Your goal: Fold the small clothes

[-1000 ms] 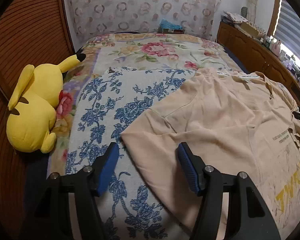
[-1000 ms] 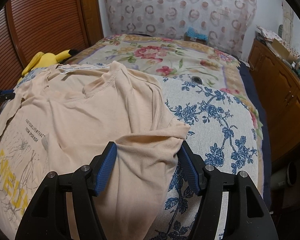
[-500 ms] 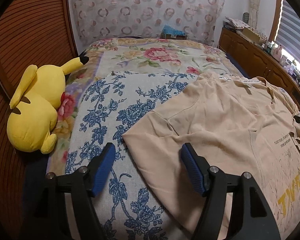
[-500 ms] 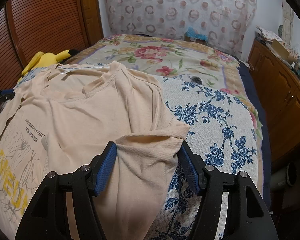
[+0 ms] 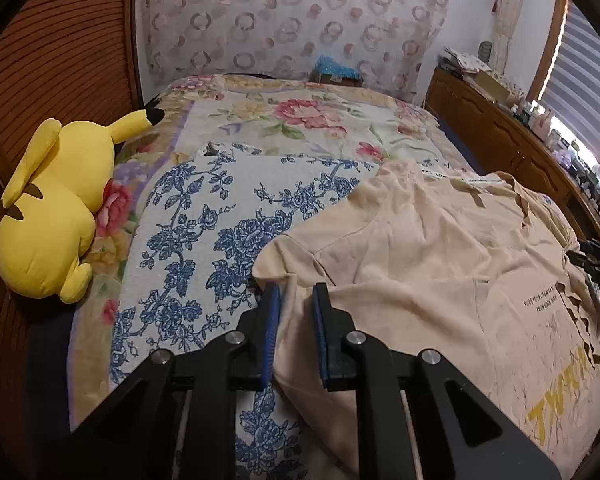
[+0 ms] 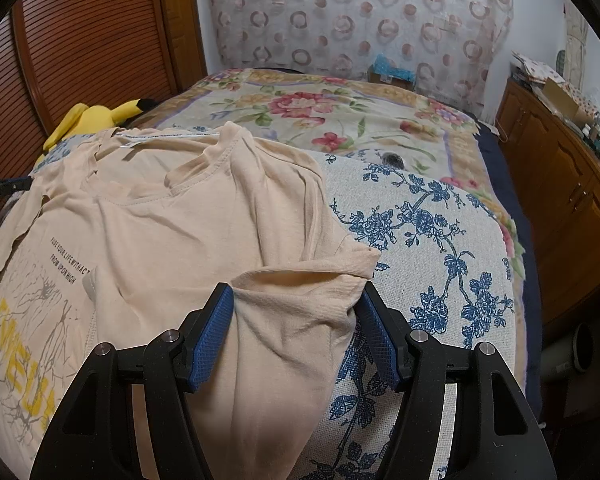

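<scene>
A beige T-shirt with yellow and black print lies spread on a blue-flowered cloth on the bed. It also shows in the right wrist view. My left gripper has its jaws closed narrow on the shirt's left sleeve edge. My right gripper is open wide, its blue pads either side of the right sleeve, which lies between them.
A yellow plush toy lies at the bed's left edge by the wooden louvred door. A wooden cabinet with clutter on top runs along the right. The floral bedspread stretches behind the shirt.
My left gripper has moved in over the left sleeve edge and its jaws have closed from wide open onto the fabric. The right gripper has not moved.
</scene>
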